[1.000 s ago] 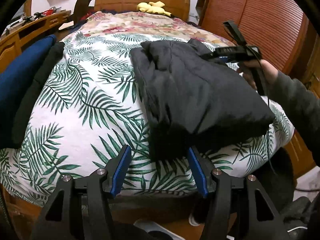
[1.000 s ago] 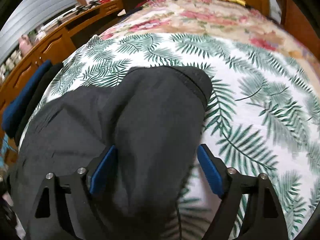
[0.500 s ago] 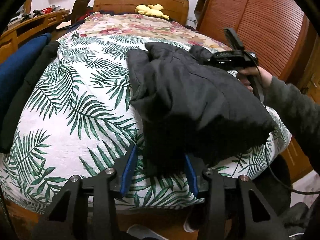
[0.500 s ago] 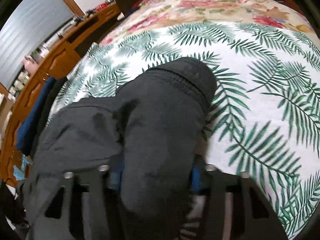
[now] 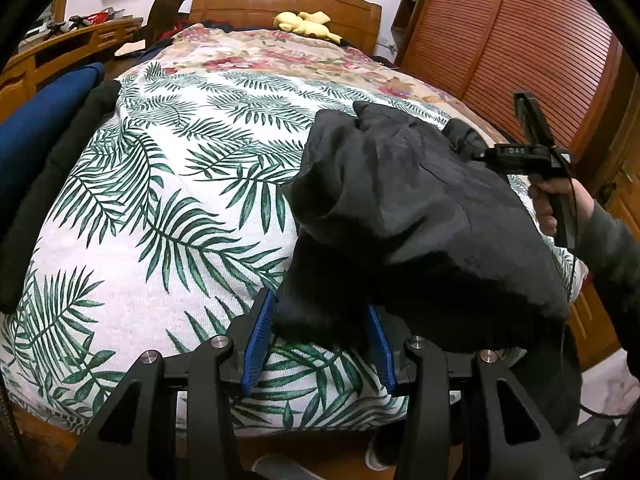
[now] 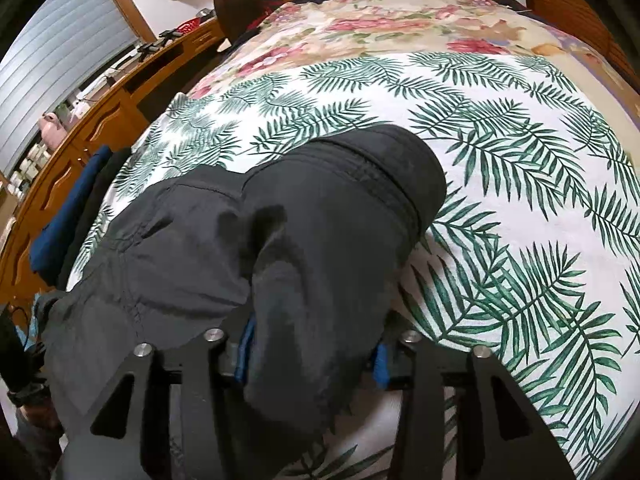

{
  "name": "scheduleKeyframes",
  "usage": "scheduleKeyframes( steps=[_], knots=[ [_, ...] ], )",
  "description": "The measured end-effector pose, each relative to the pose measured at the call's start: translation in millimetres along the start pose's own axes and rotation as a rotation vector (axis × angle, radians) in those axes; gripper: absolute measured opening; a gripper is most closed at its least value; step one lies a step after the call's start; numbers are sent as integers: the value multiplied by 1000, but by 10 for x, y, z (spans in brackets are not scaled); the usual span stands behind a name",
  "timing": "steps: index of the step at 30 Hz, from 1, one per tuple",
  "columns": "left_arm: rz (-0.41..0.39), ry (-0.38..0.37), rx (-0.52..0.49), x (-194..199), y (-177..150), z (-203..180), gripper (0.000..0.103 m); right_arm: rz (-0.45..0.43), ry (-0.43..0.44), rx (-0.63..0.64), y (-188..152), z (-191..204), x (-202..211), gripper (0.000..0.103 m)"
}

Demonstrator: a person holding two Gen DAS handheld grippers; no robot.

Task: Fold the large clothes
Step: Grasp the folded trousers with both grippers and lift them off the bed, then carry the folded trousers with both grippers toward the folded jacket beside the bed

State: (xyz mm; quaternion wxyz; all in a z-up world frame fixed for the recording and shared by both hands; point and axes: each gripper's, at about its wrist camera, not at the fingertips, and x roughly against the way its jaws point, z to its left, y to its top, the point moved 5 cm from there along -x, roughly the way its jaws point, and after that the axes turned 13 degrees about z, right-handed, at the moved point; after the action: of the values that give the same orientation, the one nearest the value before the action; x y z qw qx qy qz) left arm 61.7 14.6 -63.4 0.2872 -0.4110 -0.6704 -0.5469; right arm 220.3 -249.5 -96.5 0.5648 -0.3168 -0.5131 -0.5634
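Observation:
A large black garment (image 5: 420, 208) lies bunched on the near right part of the bed (image 5: 168, 208), which has a palm-leaf cover. My left gripper (image 5: 320, 312) is shut on the garment's lower near edge, and dark cloth fills the gap between its blue pads (image 5: 258, 336). In the right wrist view a thick fold of the same garment (image 6: 320, 220) sits between the pads of my right gripper (image 6: 312, 344). Those jaws are opening, but the pads still touch the cloth. The left wrist view shows the right gripper (image 5: 516, 152) at the garment's far right side, held by a hand (image 5: 548, 204).
Folded blue cloth (image 5: 36, 140) and a dark item (image 5: 68, 168) lie along the bed's left edge. A yellow plush toy (image 5: 304, 24) rests by the wooden headboard. A slatted wardrobe (image 5: 540, 40) stands to the right. A wooden desk (image 6: 80, 140) runs along the left.
Both grippers closed from wide open onto the black garment. The garment rose and bunched toward the left, and the right gripper moved along with it.

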Motion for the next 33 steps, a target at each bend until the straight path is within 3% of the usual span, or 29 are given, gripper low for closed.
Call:
scheduleKeyframes(
  steps=[4, 9, 10, 12, 15, 25, 33],
  knots=[
    [-17, -14, -1, 16, -7, -5, 27, 25, -2, -27, 61, -31, -195, 73],
    [-35, -88, 6, 49, -17, 25, 19, 28, 20, -72, 111, -32, -314, 75],
    [-46, -103, 8, 72, -11, 34, 18, 31, 22, -78, 111, -19, -310, 73],
    [-60, -115, 9, 95, 14, 51, 16, 32, 5, -64, 106, 35, -245, 52],
    [-89, -115, -5, 159, 66, 38, 14, -18, 14, -35, 95, 118, -34, 37],
    [-166, -82, -11, 296, 296, 239, 11, -209, -2, 62, 265, 694, 520, 31],
    [-221, -6, 10, 461, 492, 624, 11, -253, 16, 142, 562, 1260, 507, 30]
  ],
)
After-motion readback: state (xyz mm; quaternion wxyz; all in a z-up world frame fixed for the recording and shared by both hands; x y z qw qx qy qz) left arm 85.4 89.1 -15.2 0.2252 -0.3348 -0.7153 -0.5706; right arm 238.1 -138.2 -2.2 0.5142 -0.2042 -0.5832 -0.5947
